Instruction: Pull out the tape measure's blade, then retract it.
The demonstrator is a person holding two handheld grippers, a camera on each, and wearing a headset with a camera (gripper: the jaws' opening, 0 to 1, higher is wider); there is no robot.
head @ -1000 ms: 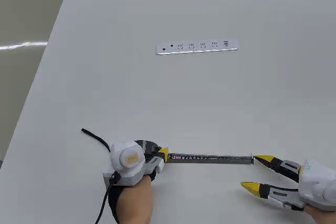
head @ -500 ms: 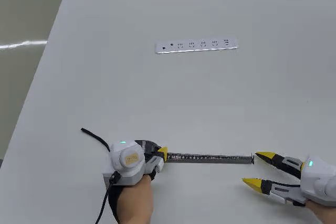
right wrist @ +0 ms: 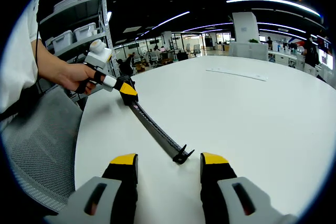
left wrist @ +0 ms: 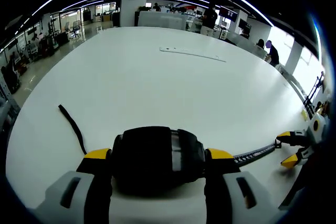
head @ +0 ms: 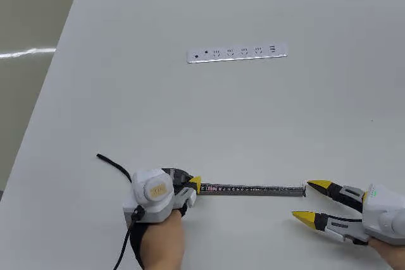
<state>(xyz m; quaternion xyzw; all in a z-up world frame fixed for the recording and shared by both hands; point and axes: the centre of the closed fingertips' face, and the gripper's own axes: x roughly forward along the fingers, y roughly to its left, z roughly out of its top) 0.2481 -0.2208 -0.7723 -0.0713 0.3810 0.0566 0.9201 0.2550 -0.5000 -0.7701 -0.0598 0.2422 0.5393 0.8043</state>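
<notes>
Steel blade (head: 253, 189) looked thin and springy, its hook (right wrist: 182, 156) the likely hold for the right gripper (head: 301, 199), jaws open, while the left gripper (left wrist: 158, 154) clamped the case (left wrist: 157, 169).

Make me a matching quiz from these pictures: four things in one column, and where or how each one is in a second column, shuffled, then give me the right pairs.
Things
1. tape measure case
2. blade
3. power strip
4. right gripper

States
A. open, tips close to the blade's hook end
B. lies by itself far across the table
C. clamped in the left gripper
D. extended flat along the table, between the two grippers

Pairs: 1-C, 2-D, 3-B, 4-A
</notes>
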